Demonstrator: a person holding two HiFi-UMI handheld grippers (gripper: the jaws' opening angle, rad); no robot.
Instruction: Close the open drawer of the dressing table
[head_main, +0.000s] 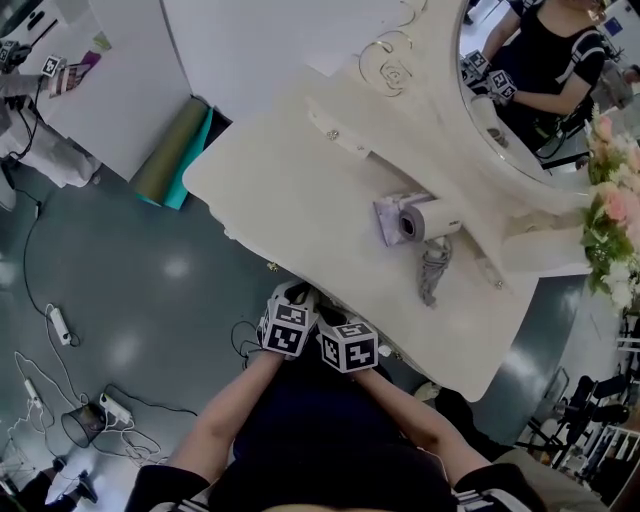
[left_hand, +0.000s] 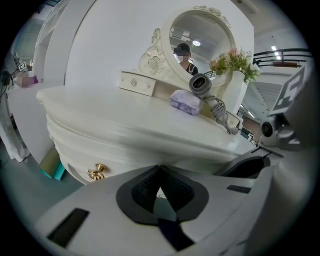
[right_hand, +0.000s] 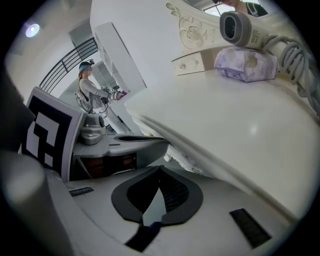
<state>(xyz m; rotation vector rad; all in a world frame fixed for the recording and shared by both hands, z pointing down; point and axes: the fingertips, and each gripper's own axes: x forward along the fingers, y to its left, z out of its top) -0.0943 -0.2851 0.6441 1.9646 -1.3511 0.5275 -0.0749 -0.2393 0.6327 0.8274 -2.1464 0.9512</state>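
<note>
The cream dressing table (head_main: 300, 190) fills the middle of the head view. Its front face (left_hand: 75, 150) bulges out below the top edge and carries a gold knob (left_hand: 97, 172). I cannot tell from these views how far the front drawer stands out. A small drawer box (left_hand: 137, 83) with a knob sits on the tabletop by the mirror foot. My left gripper (head_main: 291, 305) and right gripper (head_main: 340, 330) are side by side at the table's front edge, close to my body. Both are shut with nothing between the pads, as seen in the left gripper (left_hand: 160, 167) and right gripper (right_hand: 160, 169) views.
On the tabletop lie a hair dryer (head_main: 430, 220) with its cord (head_main: 432, 270) and a purple pouch (head_main: 388, 218), below an oval mirror (head_main: 530, 80). Flowers (head_main: 612, 210) stand at the right. A rolled green mat (head_main: 175, 150) leans at the table's left end. Cables and a power strip (head_main: 60, 322) lie on the floor.
</note>
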